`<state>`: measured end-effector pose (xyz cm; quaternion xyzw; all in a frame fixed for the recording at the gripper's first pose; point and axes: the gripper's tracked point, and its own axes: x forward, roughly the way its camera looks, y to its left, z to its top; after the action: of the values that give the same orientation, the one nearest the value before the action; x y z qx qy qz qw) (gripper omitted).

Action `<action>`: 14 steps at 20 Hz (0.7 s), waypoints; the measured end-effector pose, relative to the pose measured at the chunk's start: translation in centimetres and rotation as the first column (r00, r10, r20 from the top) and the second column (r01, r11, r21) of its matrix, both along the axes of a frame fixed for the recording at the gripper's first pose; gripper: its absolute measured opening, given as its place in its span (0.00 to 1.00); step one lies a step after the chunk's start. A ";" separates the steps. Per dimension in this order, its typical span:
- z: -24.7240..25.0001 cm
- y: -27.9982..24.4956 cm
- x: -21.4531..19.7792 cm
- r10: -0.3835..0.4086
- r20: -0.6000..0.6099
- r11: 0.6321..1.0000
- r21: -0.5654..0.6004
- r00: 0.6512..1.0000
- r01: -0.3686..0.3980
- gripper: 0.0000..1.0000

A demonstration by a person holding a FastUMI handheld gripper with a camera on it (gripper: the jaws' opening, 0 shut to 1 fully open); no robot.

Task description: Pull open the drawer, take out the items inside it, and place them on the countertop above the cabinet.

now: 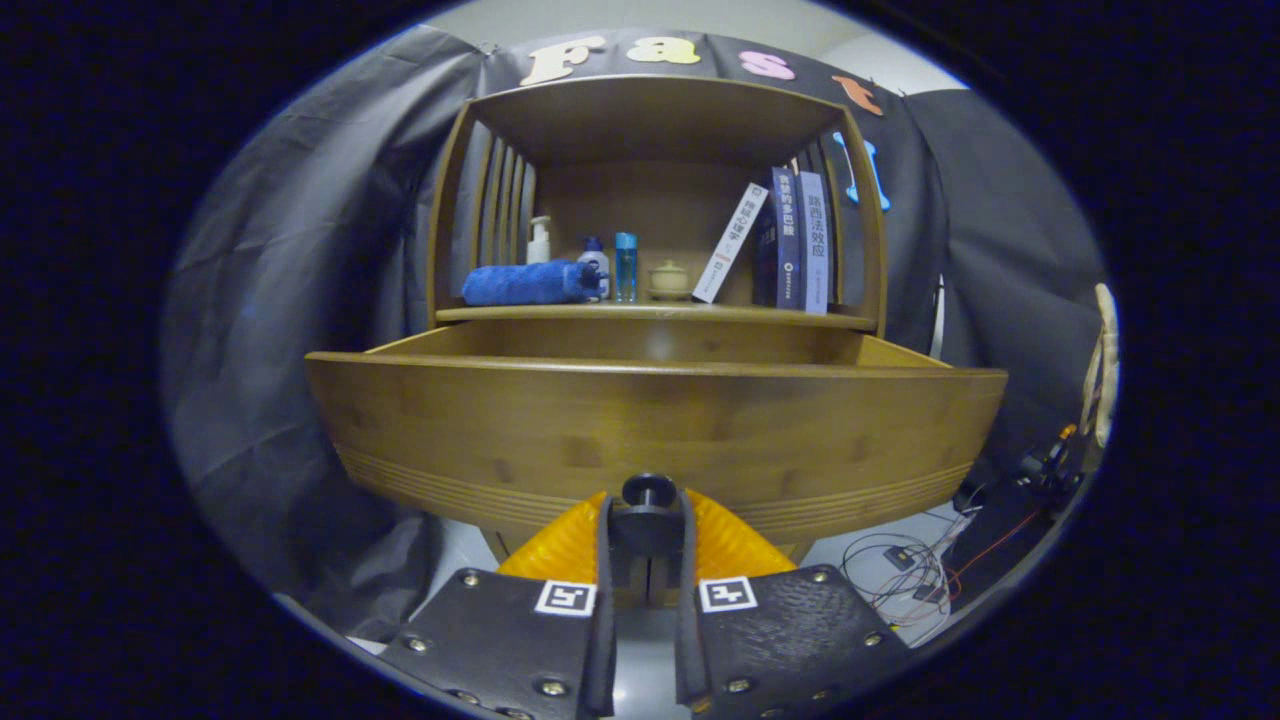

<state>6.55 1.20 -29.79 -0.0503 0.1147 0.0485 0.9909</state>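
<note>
The claw [647, 520] pointed straight at the front of the wooden drawer [655, 425] and was held level. Its two fingers [604, 560] were closed tight on the small round knob [648, 490], one on each side. The drawer was pulled out from the cabinet toward the claw, but what lay inside it could not be seen. On the counter [655, 313] above the drawer, farther back, lay a rolled blue towel [528, 283] on the left. Just right of it stood a few bottles [625, 267] and a little pot [668, 280]. Some books [790, 245] stood on the right, and one leaned.
</note>
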 end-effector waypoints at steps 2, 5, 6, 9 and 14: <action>-0.2 0.0 -0.5 0.011 -0.019 1.000 -0.008 1.000 -0.011 0.24; 0.9 -0.2 -1.1 0.019 -0.038 0.999 -0.039 0.999 -0.021 0.38; 1.9 -0.2 -1.3 0.017 -0.017 0.999 -0.042 1.000 -0.018 0.44; 4.8 -0.8 -1.8 -0.011 0.010 0.998 -0.058 1.000 0.012 0.64; 10.3 -0.3 0.3 -0.029 0.006 0.999 -0.013 1.000 0.029 0.90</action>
<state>6.87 0.91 -19.52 -0.0553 0.1131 0.0331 0.9915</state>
